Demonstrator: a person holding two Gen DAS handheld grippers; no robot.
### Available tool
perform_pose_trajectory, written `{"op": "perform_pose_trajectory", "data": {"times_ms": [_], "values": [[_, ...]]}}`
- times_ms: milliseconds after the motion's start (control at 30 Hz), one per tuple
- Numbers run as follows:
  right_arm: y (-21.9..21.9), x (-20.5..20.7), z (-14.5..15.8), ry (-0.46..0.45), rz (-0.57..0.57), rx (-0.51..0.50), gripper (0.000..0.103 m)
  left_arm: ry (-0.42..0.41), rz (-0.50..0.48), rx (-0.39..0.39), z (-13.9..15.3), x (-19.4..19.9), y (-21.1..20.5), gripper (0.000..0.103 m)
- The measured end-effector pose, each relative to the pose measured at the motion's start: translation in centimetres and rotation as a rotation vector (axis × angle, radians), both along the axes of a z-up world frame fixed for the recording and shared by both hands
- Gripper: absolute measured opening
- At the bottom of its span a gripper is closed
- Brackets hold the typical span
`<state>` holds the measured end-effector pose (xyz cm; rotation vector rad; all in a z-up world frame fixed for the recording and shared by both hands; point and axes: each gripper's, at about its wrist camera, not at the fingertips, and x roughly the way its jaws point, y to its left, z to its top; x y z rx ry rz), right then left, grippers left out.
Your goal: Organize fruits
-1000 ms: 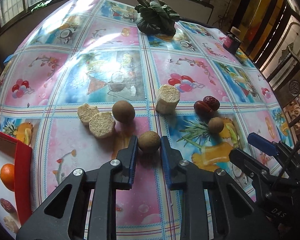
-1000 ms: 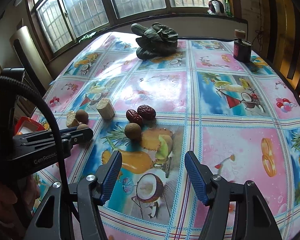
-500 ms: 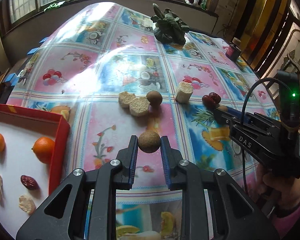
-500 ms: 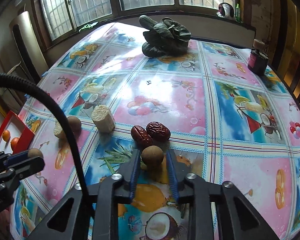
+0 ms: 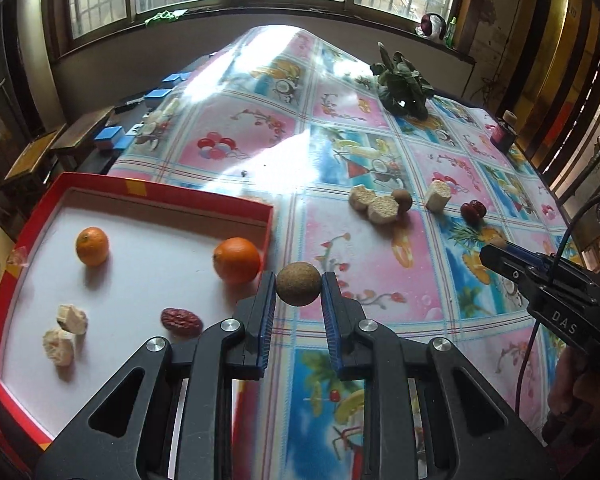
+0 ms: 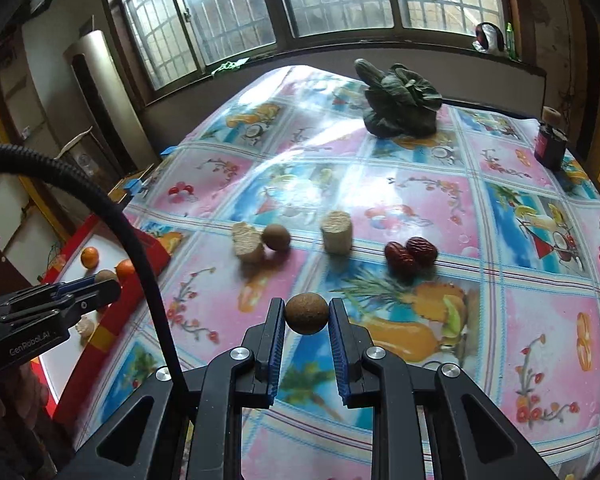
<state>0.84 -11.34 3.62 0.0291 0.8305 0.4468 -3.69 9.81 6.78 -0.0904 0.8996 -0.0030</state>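
Observation:
My left gripper [image 5: 298, 290] is shut on a round brown fruit [image 5: 298, 283], held in the air just right of the red tray's rim [image 5: 204, 198]. In the tray lie two oranges [image 5: 236, 260], a red date [image 5: 181, 321] and pale chunks [image 5: 65, 334]. My right gripper [image 6: 306, 316] is shut on a second round brown fruit [image 6: 306, 313] above the tablecloth. On the table remain another brown fruit [image 6: 276, 237], pale cut pieces [image 6: 246, 241], a pale cylinder [image 6: 336, 233] and two red dates [image 6: 410, 254]. The left gripper [image 6: 100, 280] also shows by the tray in the right wrist view.
A bunch of dark leafy greens [image 6: 400, 100] lies at the far side of the table, and a small dark jar [image 6: 550, 146] stands at the far right edge. Blue blocks [image 5: 110, 136] sit on benches beyond the table's left edge. A black cable [image 6: 112, 208] arcs across the left.
My left gripper carried its brown fruit leftward and up, over to the tray's edge. My right gripper went from open to shut on the brown fruit near the dates, then lifted it off the cloth.

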Motion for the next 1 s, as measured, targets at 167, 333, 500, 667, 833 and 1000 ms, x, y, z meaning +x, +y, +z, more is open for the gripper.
{"op": "perform_pose_trajectory", "data": {"times_ms": [167, 333, 500, 667, 833, 1000], "values": [[3.3, -1.4, 0.1, -0.005, 0.066, -0.005, 0.021, -0.016, 0.049, 0.045, 0.2, -1.6, 1.9, 0.022], [5.8, -2.5, 0.3, -0.009, 0.122, -0.009, 0.021, -0.022, 0.093, 0.07, -0.1, -3.1, 3.8, 0.022], [8.6, -3.6, 0.7, -0.018, 0.178, -0.019, 0.021, -0.018, 0.138, 0.085, -0.5, -4.3, 5.7, 0.022], [11.2, -4.7, 1.2, -0.028, 0.233, -0.025, 0.021, -0.027, 0.171, 0.096, -0.6, -5.3, 7.5, 0.022], [13.5, -5.4, 1.4, -0.035, 0.279, -0.034, 0.021, -0.026, 0.195, 0.094, -0.8, -6.1, 9.0, 0.022], [15.5, -6.0, 1.3, -0.034, 0.318, -0.049, 0.021, -0.023, 0.212, 0.085, -1.0, -6.8, 10.2, 0.022]]}}
